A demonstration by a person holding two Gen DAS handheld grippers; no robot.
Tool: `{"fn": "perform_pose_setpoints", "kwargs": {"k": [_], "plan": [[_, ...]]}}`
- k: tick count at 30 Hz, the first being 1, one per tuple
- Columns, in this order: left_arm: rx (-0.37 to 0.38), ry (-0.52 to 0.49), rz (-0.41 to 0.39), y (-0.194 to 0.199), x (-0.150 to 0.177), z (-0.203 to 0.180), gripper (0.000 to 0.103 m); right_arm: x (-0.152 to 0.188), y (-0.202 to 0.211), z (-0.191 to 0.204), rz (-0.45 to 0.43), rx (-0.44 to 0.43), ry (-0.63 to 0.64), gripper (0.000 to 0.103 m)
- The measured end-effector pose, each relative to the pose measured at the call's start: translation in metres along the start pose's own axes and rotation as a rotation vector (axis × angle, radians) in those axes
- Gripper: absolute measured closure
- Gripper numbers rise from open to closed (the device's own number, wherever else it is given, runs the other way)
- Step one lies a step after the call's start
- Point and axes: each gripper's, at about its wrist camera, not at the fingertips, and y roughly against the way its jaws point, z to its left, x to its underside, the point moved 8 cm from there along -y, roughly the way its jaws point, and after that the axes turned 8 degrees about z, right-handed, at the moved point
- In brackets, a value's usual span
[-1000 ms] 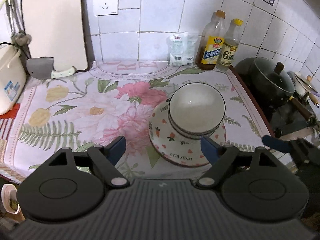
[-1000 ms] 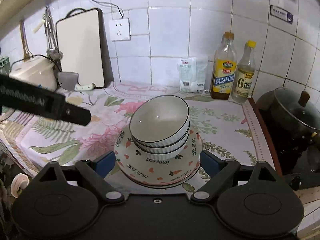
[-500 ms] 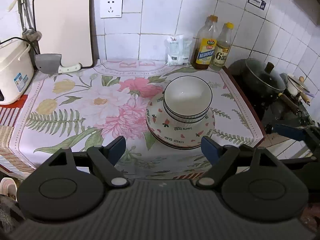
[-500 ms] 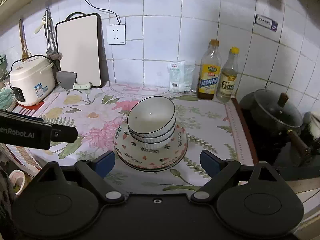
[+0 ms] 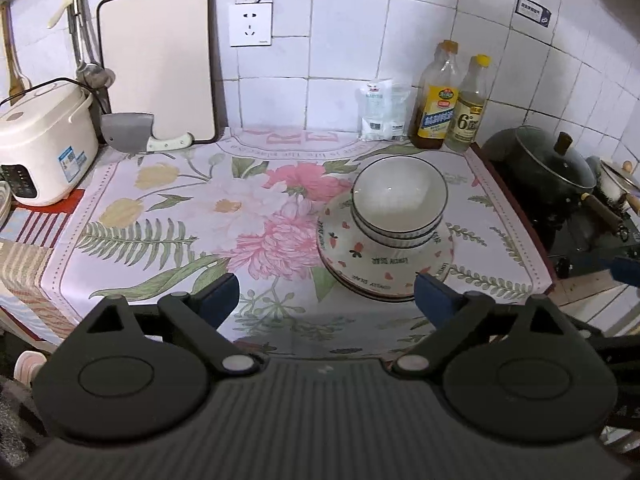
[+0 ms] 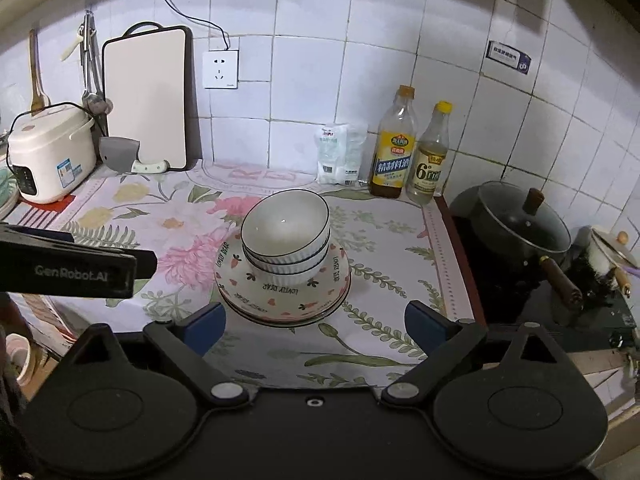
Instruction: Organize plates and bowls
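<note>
My left gripper (image 5: pixel 326 300) has its jaws wide apart, just opened further, nothing between them. It sits back at the near edge of the tabletop (image 5: pixel 168 216), clear of the dishes. My right gripper (image 6: pixel 316 326) also has its jaws spread wide and empty, the stack straight ahead beyond the tips, not touched.

Bowls (image 5: pixel 399 206) are nested, at least two, maybe three, white with a dark rim, upright. They sit on the plates (image 5: pixel 360 256), which are stacked, cream with small heart and carrot prints and lettering round the rim. The whole stack stands on the floral cloth (image 5: pixel 256 220), right of centre in the left wrist view, near the cloth's right border.

Behind the stack, against the tiled wall: two bottles (image 5: pixel 452 100) side by side and a white packet (image 5: pixel 380 110) just left of them. Far left is a white rice cooker (image 5: pixel 44 140); a cutting board (image 5: pixel 158 60) leans on the wall with a cleaver (image 5: pixel 136 134) at its foot. A black lidded pot (image 5: pixel 548 164) is on the stove to the right, off the cloth. The left gripper's dark body pokes into the right wrist view from the left edge.
</note>
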Motion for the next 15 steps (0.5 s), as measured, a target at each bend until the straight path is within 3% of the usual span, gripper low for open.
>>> {"fn": "perform_pose_setpoints", "kwargs": {"k": [4,10,15], "plan": [[-0.019,0.027,-0.003,-0.004,0.004,0.007,0.008,0.001,0.001,-0.001,-0.002,0.011,-0.006,0.005],[0.036,0.026,0.009,-0.006,0.007,0.006,0.008,0.001,0.006,-0.005,-0.059,0.024,-0.019,0.005],[0.033,0.015,-0.012,-0.005,0.012,-0.001,0.008,0.005,0.008,-0.007,-0.113,0.033,-0.015,0.005]]}}
